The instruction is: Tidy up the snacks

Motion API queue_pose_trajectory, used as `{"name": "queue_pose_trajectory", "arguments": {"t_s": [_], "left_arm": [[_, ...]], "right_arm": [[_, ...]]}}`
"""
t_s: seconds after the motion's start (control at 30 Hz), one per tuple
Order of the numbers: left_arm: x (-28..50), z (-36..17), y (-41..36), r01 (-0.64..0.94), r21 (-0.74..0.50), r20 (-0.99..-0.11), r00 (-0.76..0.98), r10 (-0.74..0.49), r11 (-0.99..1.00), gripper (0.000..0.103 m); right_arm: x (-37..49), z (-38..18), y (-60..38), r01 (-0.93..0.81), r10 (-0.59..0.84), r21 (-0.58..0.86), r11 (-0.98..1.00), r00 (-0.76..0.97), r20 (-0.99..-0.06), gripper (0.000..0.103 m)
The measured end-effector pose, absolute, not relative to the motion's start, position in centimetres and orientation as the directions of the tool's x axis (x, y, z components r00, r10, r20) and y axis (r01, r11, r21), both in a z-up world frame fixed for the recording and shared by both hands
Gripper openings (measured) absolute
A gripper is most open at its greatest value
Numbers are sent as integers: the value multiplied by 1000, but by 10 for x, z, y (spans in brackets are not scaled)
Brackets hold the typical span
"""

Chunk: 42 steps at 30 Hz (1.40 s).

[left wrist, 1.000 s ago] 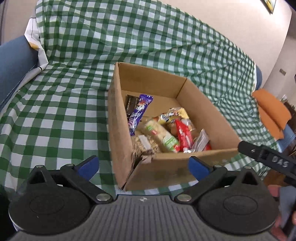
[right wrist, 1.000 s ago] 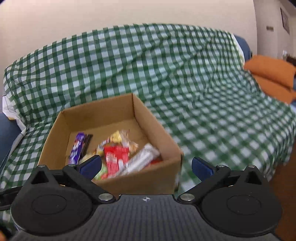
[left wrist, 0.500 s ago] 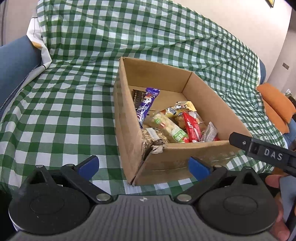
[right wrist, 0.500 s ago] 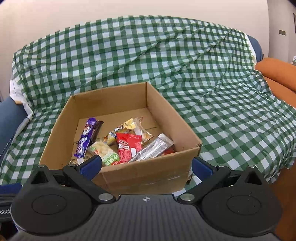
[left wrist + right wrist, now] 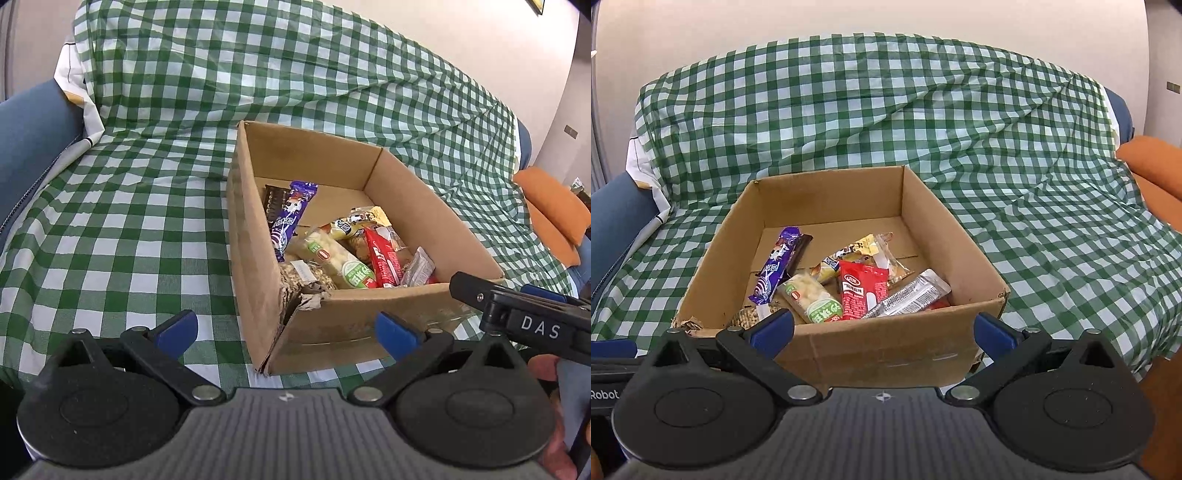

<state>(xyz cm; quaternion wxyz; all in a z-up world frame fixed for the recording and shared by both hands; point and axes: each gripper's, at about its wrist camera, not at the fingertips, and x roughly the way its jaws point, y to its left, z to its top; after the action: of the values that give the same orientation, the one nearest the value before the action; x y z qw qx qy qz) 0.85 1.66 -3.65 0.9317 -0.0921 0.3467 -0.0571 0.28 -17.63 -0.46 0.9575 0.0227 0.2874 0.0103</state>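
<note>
White letters "DAS" are showing on the black right gripper (image 5: 532,314) at the right edge of the left wrist view; "Robot" is showing on the left gripper (image 5: 605,373) at the lower left of the right wrist view; wrapper print is staying illegible

Small print on the snack wrappers in the cardboard box (image 5: 886,350) too small to read. Near box wall hides the lower ends of the green-label bar (image 5: 816,301) and silver packet (image 5: 908,295). Dark bar (image 5: 275,201) mostly covered by the purple wrapper (image 5: 290,218). Orange cushion (image 5: 1156,166) cut off at right edge.
</note>
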Motion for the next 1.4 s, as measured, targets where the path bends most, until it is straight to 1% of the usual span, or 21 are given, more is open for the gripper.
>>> {"name": "queue_pose_trajectory", "arguments": {"t_s": [0.97, 1.23, 1.4], "left_arm": [[7, -36, 13, 51, -218, -632, 754, -180, 975, 103], [3, -34, 13, 45, -243, -623, 758, -192, 969, 103], [5, -28, 13, 56, -234, -608, 770, -191, 971, 103]], "right_arm": [[1, -6, -169, -26, 39, 32, 999, 838, -544, 102], [-1, -4, -169, -8, 39, 61, 998, 840, -540, 102], [-2, -2, -171, -4, 45, 78, 997, 847, -529, 102]]}}
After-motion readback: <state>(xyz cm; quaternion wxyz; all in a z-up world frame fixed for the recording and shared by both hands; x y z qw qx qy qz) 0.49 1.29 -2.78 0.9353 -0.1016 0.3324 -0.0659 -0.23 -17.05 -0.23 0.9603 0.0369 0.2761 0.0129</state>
